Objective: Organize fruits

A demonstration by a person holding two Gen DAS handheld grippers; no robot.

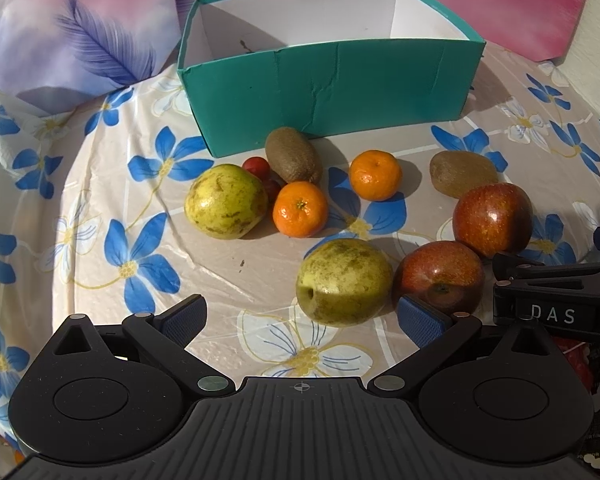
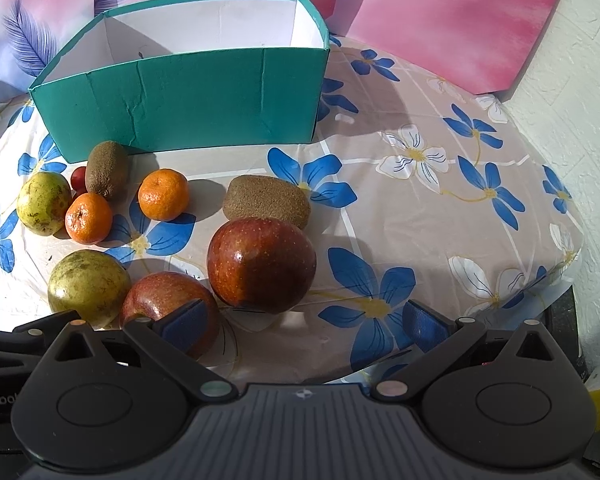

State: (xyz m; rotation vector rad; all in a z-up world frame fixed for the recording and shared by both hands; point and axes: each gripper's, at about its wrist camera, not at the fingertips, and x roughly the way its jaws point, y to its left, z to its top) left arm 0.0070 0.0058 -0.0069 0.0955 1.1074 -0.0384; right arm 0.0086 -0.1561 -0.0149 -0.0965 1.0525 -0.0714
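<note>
A teal box [image 1: 332, 92] [image 2: 188, 96] with a white inside stands open at the back of the table. In front of it lie two kiwis [image 1: 292, 154] [image 1: 462, 172], two tangerines [image 1: 300, 209] [image 1: 375, 175], two yellow-green pears [image 1: 226, 200] [image 1: 344, 282], two red apples [image 1: 492, 218] [image 1: 440, 276] and small red fruits [image 1: 256, 166]. My left gripper [image 1: 302, 320] is open and empty, just short of the near pear. My right gripper [image 2: 306, 320] is open and empty, just short of the big apple [image 2: 260, 264]; the other apple [image 2: 160, 300] lies behind its left finger.
The round table has a flowered plastic cloth [image 2: 420, 208]. Pink and purple feather-print panels [image 1: 80, 32] stand behind the box. A white wall [image 2: 580, 100] is at the right. The right gripper's body [image 1: 556, 300] shows at the right edge of the left wrist view.
</note>
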